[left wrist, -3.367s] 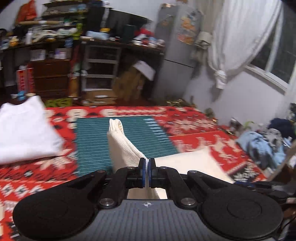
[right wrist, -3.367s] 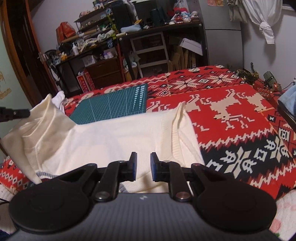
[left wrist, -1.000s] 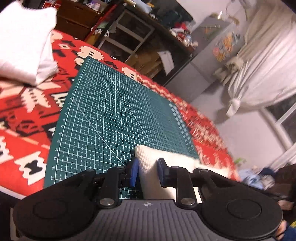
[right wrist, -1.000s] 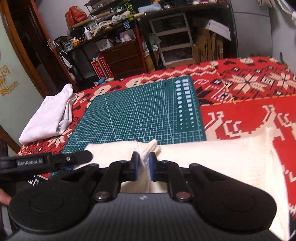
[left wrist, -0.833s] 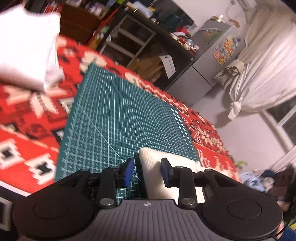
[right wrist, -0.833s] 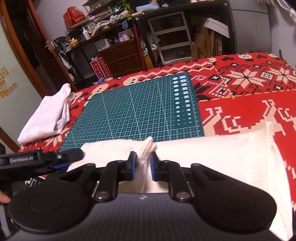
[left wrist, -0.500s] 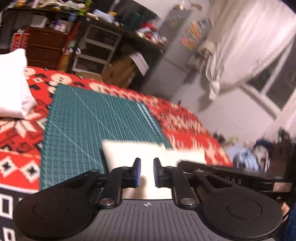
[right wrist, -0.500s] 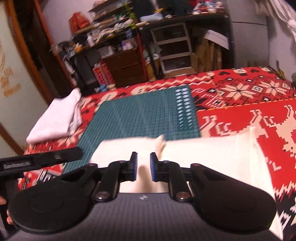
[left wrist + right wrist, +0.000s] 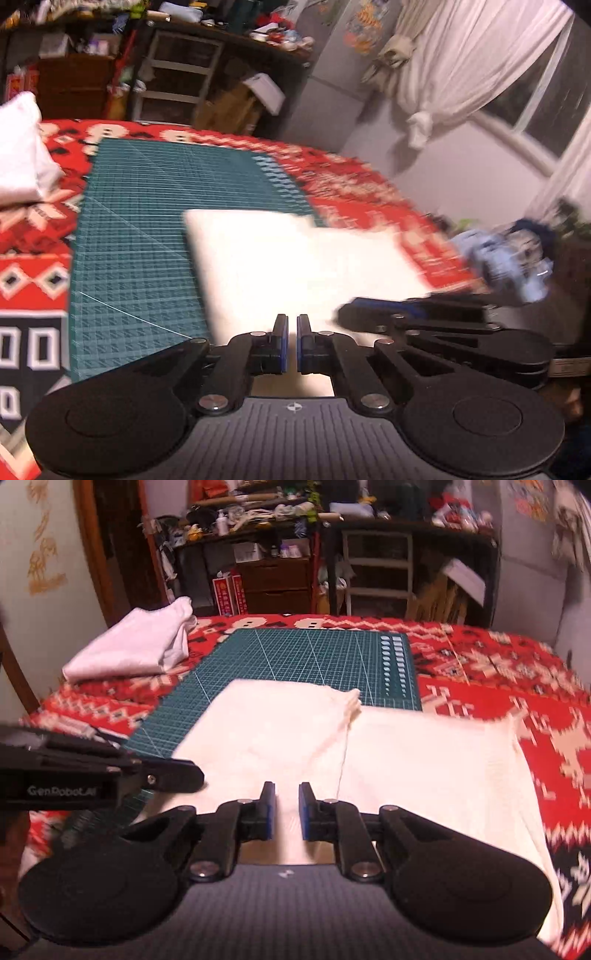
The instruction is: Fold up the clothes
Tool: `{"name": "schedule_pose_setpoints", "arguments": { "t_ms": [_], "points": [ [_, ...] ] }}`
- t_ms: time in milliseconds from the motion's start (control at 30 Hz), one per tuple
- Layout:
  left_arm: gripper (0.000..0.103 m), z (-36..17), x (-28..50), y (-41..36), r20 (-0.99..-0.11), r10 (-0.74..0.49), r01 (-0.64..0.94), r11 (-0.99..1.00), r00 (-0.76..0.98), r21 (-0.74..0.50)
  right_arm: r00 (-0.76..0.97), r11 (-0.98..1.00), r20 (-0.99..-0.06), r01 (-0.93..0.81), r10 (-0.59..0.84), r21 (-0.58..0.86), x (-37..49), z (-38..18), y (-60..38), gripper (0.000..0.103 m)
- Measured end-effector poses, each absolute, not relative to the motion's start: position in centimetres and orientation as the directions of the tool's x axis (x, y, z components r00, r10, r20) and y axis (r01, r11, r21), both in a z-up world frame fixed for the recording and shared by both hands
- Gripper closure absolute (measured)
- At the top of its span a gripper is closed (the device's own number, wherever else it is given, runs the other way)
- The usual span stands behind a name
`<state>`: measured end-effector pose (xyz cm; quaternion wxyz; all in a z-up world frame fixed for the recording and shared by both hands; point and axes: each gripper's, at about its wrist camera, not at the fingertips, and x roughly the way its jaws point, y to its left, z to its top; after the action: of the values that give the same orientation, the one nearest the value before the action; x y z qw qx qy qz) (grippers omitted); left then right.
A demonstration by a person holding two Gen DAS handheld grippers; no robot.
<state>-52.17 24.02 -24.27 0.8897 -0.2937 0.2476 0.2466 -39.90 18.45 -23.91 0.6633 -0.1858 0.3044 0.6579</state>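
Presently the cream garment (image 9: 369,746) lay flat, partly folded, its left part overlapping the green cutting mat (image 9: 295,653), both the left gripper (image 9: 290,341) and right gripper (image 9: 283,810) held jaws parted and empty above its near edge; any next fold probably needs matched, even grips.

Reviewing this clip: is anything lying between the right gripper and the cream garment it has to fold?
Nothing visible. The right gripper hangs open directly over the cream garment, which lies flat, partly on the green cutting mat. The left gripper is off to its left, and the folded white cloth lies well clear at the far left.
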Motion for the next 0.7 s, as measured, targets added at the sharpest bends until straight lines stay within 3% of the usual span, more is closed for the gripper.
{"name": "schedule_pose_setpoints", "arguments": {
  "t_ms": [133, 233, 400, 700],
  "points": [
    [0.099, -25.0, -51.6, 22.4, -0.634, 0.291, -0.587, 0.743, 0.716, -0.322, -0.113, 0.023, -0.623, -0.979, 0.774, 0.205, -40.6, -23.1, 17.0, 0.089],
    [0.098, -26.0, -52.3, 22.1, -0.643, 0.290, -0.604, 0.720, 0.708, -0.341, -0.114, 0.029, -0.665, -0.979, 0.738, 0.200, -41.4, -24.4, 16.7, 0.089],
    [0.100, -26.0, -54.0, 21.6, -0.644, 0.288, -0.618, 0.695, 0.709, -0.369, -0.112, -0.004, -0.658, -0.987, 0.744, 0.164, -41.6, -25.5, 14.3, 0.089],
    [0.100, -25.6, -54.9, 19.9, -0.668, 0.307, -0.633, 0.707, 0.677, -0.316, -0.108, 0.026, -0.674, -0.982, 0.731, 0.186, -41.2, -24.7, 11.9, 0.090]
  ]
}}
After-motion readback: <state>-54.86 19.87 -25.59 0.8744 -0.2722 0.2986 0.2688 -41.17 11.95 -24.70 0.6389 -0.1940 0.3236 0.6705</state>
